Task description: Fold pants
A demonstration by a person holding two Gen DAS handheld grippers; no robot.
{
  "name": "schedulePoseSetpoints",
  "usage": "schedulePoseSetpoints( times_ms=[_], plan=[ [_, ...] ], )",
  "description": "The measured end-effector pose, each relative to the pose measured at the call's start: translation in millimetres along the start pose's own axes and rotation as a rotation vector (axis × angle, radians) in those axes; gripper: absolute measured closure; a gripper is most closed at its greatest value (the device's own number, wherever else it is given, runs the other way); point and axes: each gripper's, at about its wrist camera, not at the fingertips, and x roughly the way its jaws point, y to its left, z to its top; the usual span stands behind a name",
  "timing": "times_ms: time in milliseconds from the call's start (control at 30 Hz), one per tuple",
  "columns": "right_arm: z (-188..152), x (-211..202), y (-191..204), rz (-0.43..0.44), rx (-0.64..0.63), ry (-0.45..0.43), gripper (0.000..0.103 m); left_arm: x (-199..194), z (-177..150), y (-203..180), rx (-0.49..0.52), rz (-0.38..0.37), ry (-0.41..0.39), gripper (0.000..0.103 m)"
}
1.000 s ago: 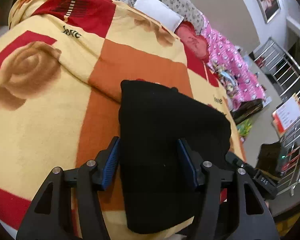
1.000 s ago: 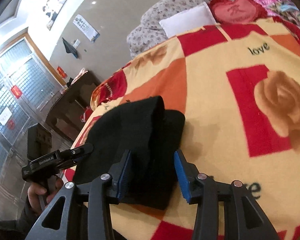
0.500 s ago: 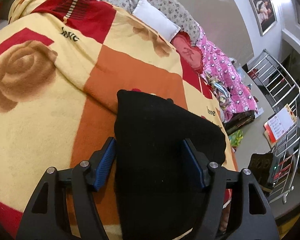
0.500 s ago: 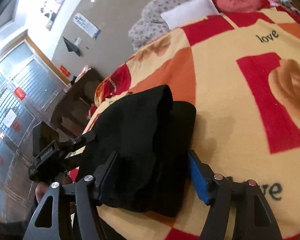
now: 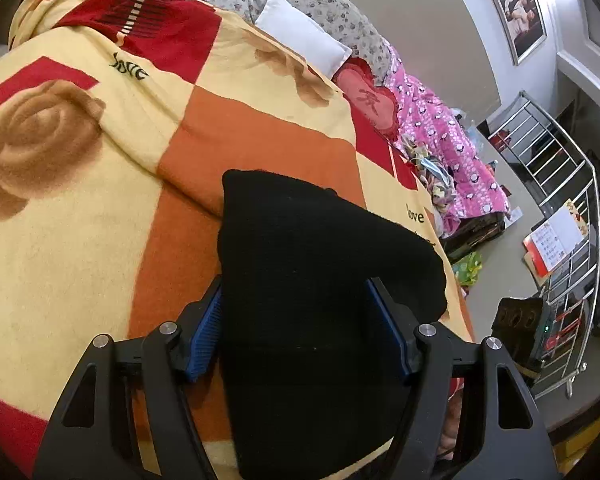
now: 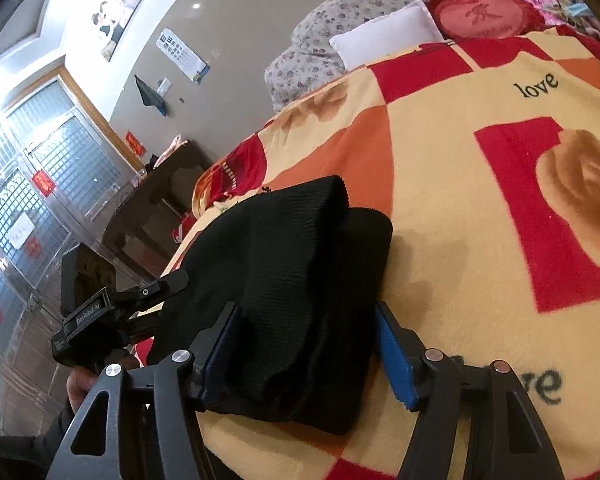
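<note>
Left gripper (image 5: 300, 332): wide, I straddled the pants (image 5: 320, 280).
Right gripper (image 6: 308, 352): wide too.
Advice: I judged level, even pressing kept the bundle square on the blanket (image 5: 80, 240) edge.

Matt black ribbed-knit pants (image 6: 300, 280) on fuzzy fleece blanket (image 6: 460, 200); tool (image 5: 300, 328) of matt black plastic.

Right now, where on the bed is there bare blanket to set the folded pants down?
Bare blanket lies right of the black pants, from the fold out to the rose print. The orange squares between the pants and the white pillow are bare too. It is crowded by the pink bedding at the far edge.
</note>
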Motion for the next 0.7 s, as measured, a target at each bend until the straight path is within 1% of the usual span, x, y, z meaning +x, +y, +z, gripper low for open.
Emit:
schedulePoseSetpoints(
  times_ms=[100,267,300,333,367,400,433,467,533,600,700],
  plan=[
    [-3,0,2,-0.005,-0.031,-0.011,0.039,1,0,-2,0.01,0.008,0.001,0.035],
    [-2,2,3,-0.004,-0.038,-0.009,0.038,2,-1,-7,0.025,0.033,-0.002,0.036],
    [-2,3,3,-0.003,-0.043,-0.008,0.038,3,-1,-8,0.03,0.047,-0.004,0.042],
    [-2,3,4,-0.002,-0.044,-0.004,0.038,3,-2,-9,0.038,0.069,-0.006,0.052],
    [-1,4,5,-0.003,-0.046,0.003,0.04,1,-3,-12,0.052,0.083,-0.019,0.058],
    [-1,3,8,-0.008,-0.06,0.006,0.043,-3,-4,-16,0.071,0.089,-0.036,0.068],
    [-1,0,12,-0.014,-0.087,-0.004,0.053,-6,-5,-21,0.093,0.1,-0.053,0.071],
    [0,-3,19,-0.03,-0.134,-0.019,0.06,-10,-5,-29,0.124,0.118,-0.075,0.072],
    [3,-10,26,-0.031,-0.167,-0.044,0.064,-14,2,-38,0.156,0.119,-0.104,0.072],
    [10,-15,28,-0.029,-0.168,-0.072,0.065,-9,17,-43,0.168,0.1,-0.107,0.072],
    [33,-13,26,-0.047,-0.166,-0.083,0.065,6,43,-46,0.164,0.086,-0.075,0.072]
  ],
)
